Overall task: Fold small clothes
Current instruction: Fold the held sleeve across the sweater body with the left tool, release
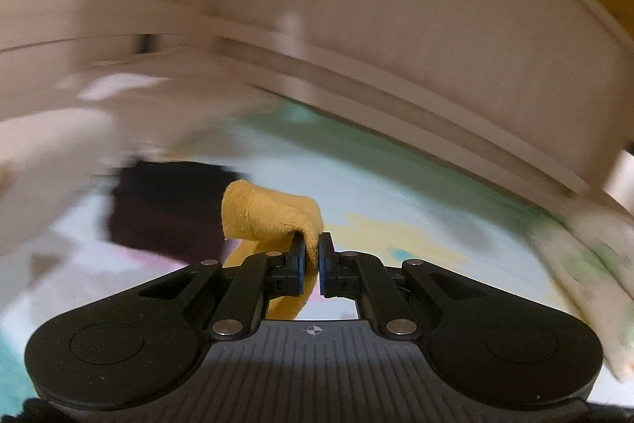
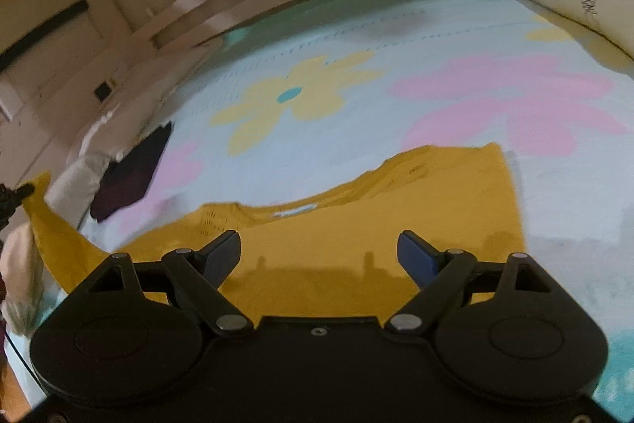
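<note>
mustard garment (image 2: 356, 224) in left gripper (image 1: 312, 256)

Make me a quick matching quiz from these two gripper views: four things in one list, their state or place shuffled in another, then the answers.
1. left gripper
2. right gripper
3. mustard shirt
4. dark garment

A. spread on the flowered bedspread
B. open
C. near the bed's edge
D. shut on cloth

Pairs: 1-D, 2-B, 3-A, 4-C
</note>
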`<state>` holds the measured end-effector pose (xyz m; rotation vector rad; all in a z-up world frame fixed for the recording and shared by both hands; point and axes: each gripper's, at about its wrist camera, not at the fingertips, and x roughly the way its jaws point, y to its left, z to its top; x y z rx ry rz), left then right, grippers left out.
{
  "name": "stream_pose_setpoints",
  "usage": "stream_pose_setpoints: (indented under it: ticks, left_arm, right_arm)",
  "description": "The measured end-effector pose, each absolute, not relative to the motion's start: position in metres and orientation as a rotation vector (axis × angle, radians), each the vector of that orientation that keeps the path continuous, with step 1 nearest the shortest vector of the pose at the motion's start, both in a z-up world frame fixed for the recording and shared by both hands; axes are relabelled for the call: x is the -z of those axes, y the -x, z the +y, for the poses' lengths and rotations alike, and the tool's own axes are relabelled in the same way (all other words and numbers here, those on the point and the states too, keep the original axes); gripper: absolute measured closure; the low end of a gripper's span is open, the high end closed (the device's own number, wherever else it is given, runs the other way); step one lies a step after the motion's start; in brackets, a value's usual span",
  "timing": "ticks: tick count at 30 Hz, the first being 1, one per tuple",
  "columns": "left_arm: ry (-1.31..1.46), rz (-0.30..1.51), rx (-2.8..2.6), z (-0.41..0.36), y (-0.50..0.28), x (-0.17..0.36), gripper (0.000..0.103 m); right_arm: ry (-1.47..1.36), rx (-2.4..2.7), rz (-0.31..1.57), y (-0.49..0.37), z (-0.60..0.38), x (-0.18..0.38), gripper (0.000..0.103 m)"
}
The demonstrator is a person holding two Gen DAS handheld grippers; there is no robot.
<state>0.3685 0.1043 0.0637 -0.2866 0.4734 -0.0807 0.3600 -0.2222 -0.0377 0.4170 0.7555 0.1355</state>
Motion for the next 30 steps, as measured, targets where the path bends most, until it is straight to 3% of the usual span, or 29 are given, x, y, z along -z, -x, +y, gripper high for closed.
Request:
stream_pose_setpoints:
  ticks: [7,14,17,18,23,30]
  left_arm:
    - [0.185,0.601,0.327,-0.041,-0.377,-0.029,0.097]
    - [0.126,0.721,0.459,-0.119,-0.378,0.024,0.097]
    - [0.178,0.797,0.562,-0.127,-0.385,0.036,0.086]
    - [0.196,0.806,0.591,-0.131,-0.383,0.037,0.077]
    - [0.199,0.742,0.597,-0.106,-0.381,0.024,0.057]
    - [0.206,0.82,0.36,-0.023,-0.402,0.047,0.055]
  right_arm:
    - [-0.505,-0.078,0.701,-0.35,-0.259,0.029,0.016]
    - [-0.565,-0.042,0.679,-0.349,-0.28,0.031,0.016]
    - [-0.574,-0.041,0.674,-0.349,-0.282,0.031,0.016]
    - [-0.575,-0.041,0.673,-0.349,-0.283,0.031,0.016]
    - [-0.565,-0.059,0.683,-0.35,-0.284,0.035,0.016]
    - [-0.56,-0.113,0.74,-0.361,-0.276,0.056,0.016]
